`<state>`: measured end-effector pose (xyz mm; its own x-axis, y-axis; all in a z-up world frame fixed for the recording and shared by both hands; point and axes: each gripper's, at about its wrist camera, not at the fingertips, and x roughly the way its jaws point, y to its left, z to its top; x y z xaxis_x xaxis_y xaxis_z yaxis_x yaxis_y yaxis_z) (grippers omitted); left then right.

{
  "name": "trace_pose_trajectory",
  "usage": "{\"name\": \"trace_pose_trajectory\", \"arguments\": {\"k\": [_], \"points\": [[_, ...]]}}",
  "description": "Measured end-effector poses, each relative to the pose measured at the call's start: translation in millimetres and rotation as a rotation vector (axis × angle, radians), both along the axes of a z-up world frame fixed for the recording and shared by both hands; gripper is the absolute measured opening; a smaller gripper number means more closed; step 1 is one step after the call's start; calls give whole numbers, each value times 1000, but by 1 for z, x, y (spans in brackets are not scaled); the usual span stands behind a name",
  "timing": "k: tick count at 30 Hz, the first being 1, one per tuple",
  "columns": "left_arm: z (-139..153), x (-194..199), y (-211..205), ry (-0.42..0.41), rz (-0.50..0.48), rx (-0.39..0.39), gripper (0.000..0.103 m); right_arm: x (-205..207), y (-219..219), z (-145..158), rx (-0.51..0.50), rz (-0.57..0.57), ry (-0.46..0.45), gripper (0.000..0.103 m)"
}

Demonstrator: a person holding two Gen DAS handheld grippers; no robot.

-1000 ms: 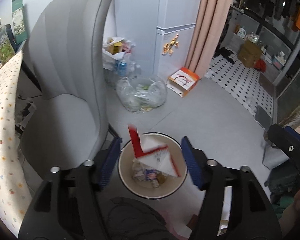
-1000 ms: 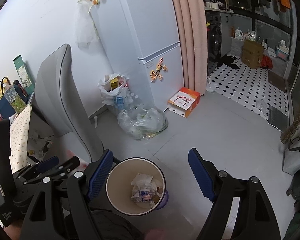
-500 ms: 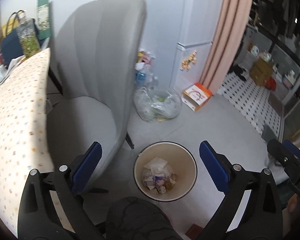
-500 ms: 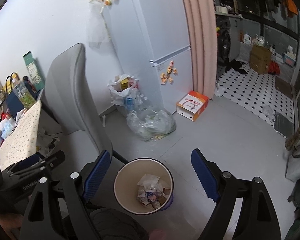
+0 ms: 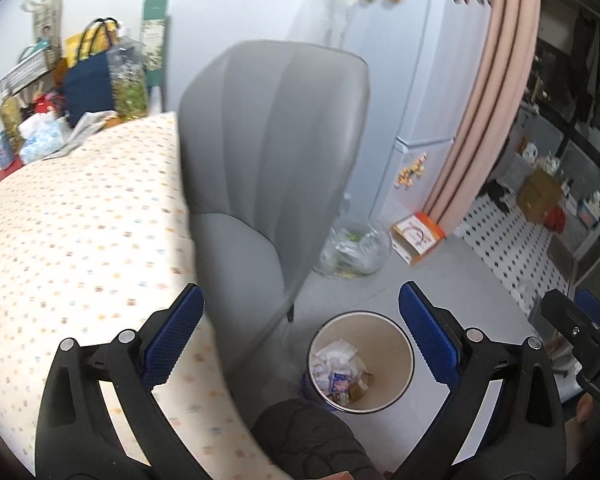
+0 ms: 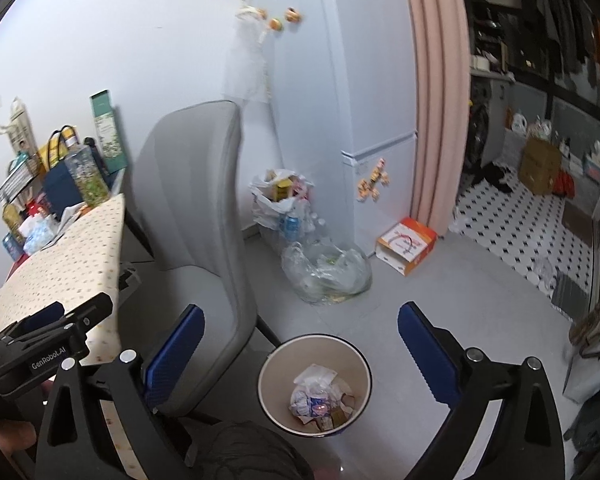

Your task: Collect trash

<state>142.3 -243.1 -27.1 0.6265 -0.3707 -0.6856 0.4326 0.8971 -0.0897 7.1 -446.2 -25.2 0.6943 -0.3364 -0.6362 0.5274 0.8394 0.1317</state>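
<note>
- We see one round bin (image 5: 396,376), cream smooth inner wall, dark thin rim, on the grey floor just beside the chair's leg; also in the right wrist view (image 6: 268,384).
- Trash (image 5: 340,368) sits in the bin's bottom: crumpled white paper, a blue-printed wrapper, brownish scraps. Pieces too jumbled for us to count.
- Left gripper (image 5: 300,336): two black arms with blue ribbed pads, spread wide, nothing between them. It hangs over the tablecloth edge and the bin.
- Right gripper (image 6: 300,344): same build, two blue ribbed pads; its jaws have just been opening and now stand wide apart, nothing held. The bin lies below the gap.
- One grey chair (image 5: 276,152), smooth padded shell with curved back and shallow vertical seams, thin dark legs.
- One table under a cream tablecloth (image 5: 80,232) with small coloured dots; bags and boxes piled at its far end.
- One clear plastic bag (image 6: 324,276), crinkly, on the floor, with bottles and green bits inside.
- One white plastic bag (image 6: 276,196) behind it, stuffed with packets, against the fridge.
- One orange-and-white cardboard box (image 6: 406,246), flat, by the curtain.
- One pale fridge (image 6: 364,100), glossy, with small magnets we can't count.
- One pink curtain (image 6: 440,80), hanging in soft folds.
- Far floor: white tiles with black dots.
</note>
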Motion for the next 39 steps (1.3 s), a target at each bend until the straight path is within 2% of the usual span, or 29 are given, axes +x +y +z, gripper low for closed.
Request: {"name": "trace_pose_trajectory", "arguments": {"k": [18, 24, 39], "points": [[55, -23, 113, -122, 154, -75, 97, 6, 104, 68, -116, 143, -77, 95], [67, -36, 150, -159, 220, -71, 97, 6, 132, 77, -119, 185, -95, 95], [75, -63, 207, -193, 293, -56, 97, -4, 190, 83, -142, 267, -104, 95]]}}
